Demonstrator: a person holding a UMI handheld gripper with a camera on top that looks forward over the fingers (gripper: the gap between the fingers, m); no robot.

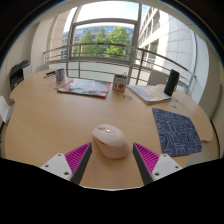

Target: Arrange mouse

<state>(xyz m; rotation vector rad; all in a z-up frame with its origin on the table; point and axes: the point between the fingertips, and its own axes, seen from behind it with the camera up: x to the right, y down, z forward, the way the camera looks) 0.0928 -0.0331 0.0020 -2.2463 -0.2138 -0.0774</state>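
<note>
- Seen from the gripper view, a white computer mouse [111,140] lies on a round wooden table [50,125], just ahead of the gripper [112,157] and between its two fingers.
- Both fingers are spread wide, their magenta pads [77,155] standing off to either side of the mouse with a gap at each side; nothing is held.
- A dark patterned mouse pad [176,131] lies on the table beyond the fingers and to the right, apart from the mouse.
- By the look of it, the step in hand is the approach to the mouse, before any grasp. The next move probably calls for easing forward until the pads flank the mouse body, closing on it, then carrying it over to the mouse pad.
- Farther back on the table are a magazine [84,88], a mug [119,84] and a paper or booklet [147,93]; their printing is too small to read.
- A dark upright object near the right rim, possibly a speaker, is hard to identify.
- The near end of the mouse runs close to the fingers, so whether it touches them cannot be told.
</note>
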